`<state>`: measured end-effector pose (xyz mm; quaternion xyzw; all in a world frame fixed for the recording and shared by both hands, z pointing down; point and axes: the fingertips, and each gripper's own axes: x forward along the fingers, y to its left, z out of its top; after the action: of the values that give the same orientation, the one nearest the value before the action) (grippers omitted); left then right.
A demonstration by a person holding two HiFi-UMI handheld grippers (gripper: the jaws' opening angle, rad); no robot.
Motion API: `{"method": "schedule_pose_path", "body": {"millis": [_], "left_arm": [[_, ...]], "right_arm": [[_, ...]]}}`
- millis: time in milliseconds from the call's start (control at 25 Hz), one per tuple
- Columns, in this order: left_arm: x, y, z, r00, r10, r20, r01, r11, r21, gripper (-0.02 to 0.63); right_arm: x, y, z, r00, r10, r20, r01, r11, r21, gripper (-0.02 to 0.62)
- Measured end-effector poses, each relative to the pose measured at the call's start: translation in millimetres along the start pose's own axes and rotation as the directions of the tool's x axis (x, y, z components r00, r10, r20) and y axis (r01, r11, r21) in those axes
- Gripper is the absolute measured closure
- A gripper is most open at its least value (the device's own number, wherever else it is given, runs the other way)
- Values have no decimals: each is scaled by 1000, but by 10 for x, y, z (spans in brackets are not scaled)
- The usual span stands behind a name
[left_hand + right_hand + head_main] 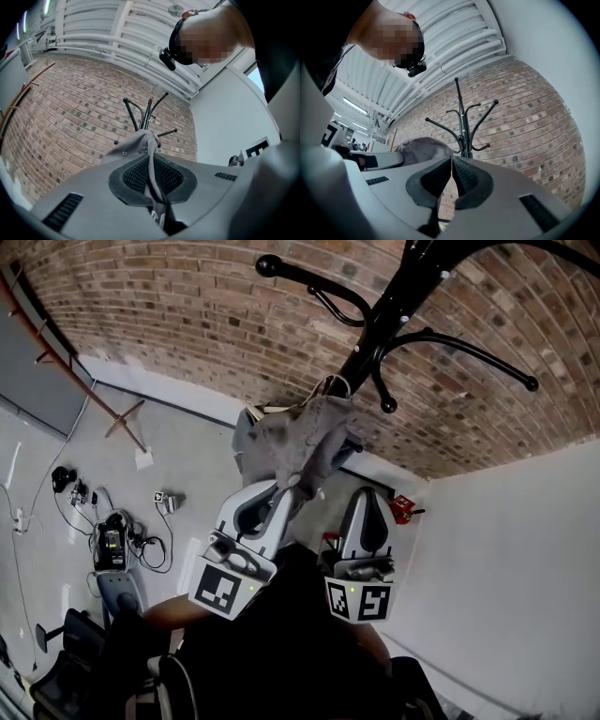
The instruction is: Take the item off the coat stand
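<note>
The left tool (284, 495), below and left of the coat stand (375, 343), is clamped narrow on a fold of the grey cap (298, 439). The cap hangs bunched just beside the stand's pole. Its back strap loop (336, 383) sits close against the pole, and I cannot tell whether it is clear of the hooks. The right tool (367, 498), directly below the stand, has its jaws closed together on nothing. The likely trouble is that pulling away sideways could snag the loop on the short lower hook (386, 404). That could tug the fabric out of the thin pinch or rock the stand.
</note>
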<state>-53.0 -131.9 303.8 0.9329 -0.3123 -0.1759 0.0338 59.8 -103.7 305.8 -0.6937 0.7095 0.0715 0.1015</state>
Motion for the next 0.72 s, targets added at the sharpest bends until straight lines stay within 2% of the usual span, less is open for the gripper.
{"method": "schedule_pose_path", "body": {"millis": [360, 720], "left_arm": [[55, 127, -202, 998, 48, -30, -47, 998, 38, 572], [104, 142, -425, 994, 53, -92, -54, 998, -13, 572]], "right_arm": [[111, -39, -184, 999, -24, -47, 21, 998, -65, 574], [160, -31, -316, 996, -37, -84, 28, 993, -114, 575]]}}
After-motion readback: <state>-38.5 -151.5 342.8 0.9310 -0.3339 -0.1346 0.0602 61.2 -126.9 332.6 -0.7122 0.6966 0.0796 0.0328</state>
